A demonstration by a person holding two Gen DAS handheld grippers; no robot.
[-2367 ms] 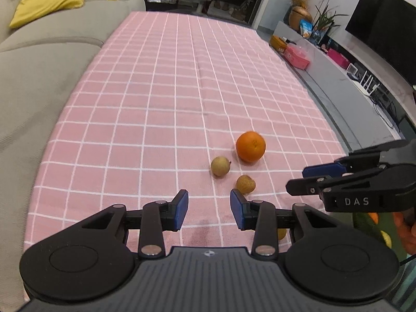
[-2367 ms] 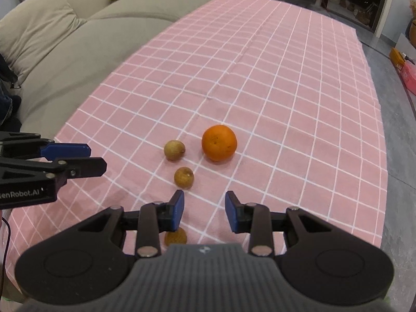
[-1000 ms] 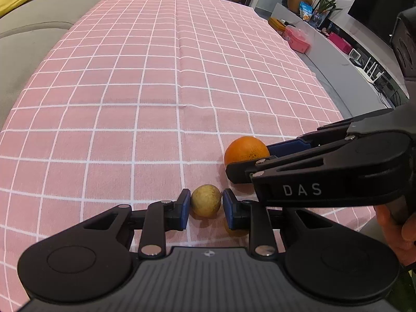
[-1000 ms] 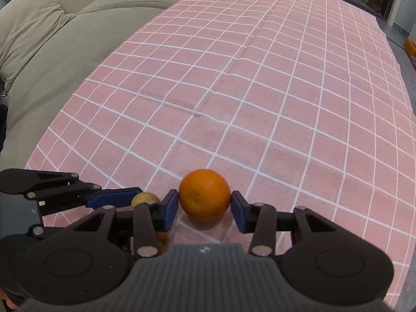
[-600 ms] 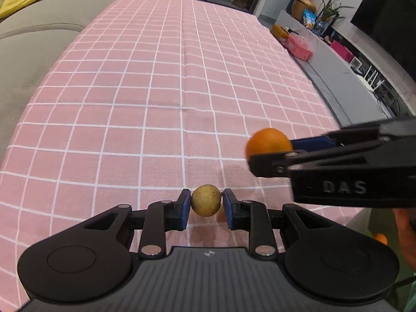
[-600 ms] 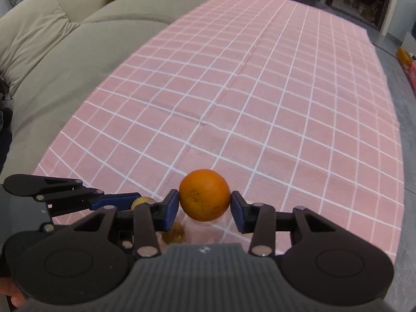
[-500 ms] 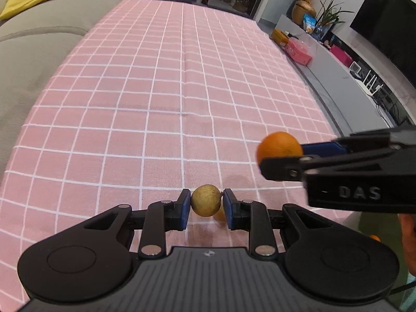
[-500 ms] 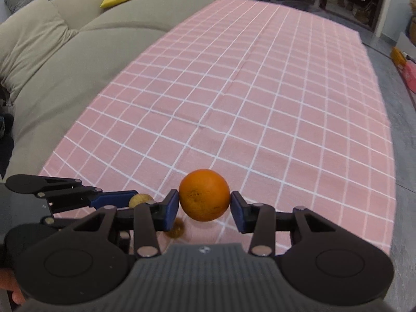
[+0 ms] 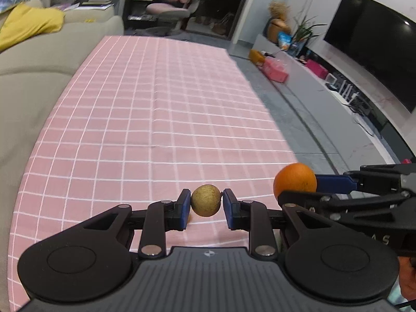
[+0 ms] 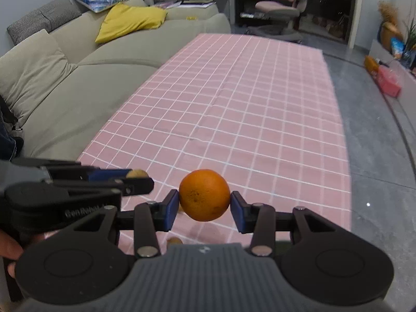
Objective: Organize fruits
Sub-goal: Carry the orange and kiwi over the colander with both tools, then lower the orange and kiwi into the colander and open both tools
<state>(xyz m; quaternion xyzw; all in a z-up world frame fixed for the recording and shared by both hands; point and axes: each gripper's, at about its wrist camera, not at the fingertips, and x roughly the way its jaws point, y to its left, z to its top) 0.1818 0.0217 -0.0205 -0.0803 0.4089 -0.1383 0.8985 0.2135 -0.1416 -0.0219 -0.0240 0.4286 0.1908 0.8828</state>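
Left wrist view: the left claw [image 9: 206,205] grips one small tan fruit [image 9: 206,200] between its blue pads, as it did a second ago, but the fruit now hangs clear above the counter [image 9: 161,119] instead of resting on the pink checked cloth. More of the room shows than before: a grey sofa [image 9: 36,78] with a yellow cushion [image 9: 26,23], a pink chair [image 9: 171,7] and a dark television [image 9: 374,57]. To the right, the right claw [image 9: 296,186] carries the one orange [image 9: 295,178], which now sits over the counter's right edge, further right than before. Part of a hand [image 9: 408,278] shows at the lower right corner.

Right wrist view: the right claw [image 10: 205,208] is closed on the orange [image 10: 205,195], pads pressing both sides; compared with a second ago the orange is off the cloth and held in the air above the counter's [image 10: 247,109] near end. At left, the left claw [image 10: 137,178] shows from the side with the small tan fruit [image 10: 137,173] at its tips. One more small brown fruit [image 10: 174,240] lies on the cloth just under the right claw's body, partly hidden. Counted over both views: one orange, one held small fruit, one small fruit visible on the counter, two claws.
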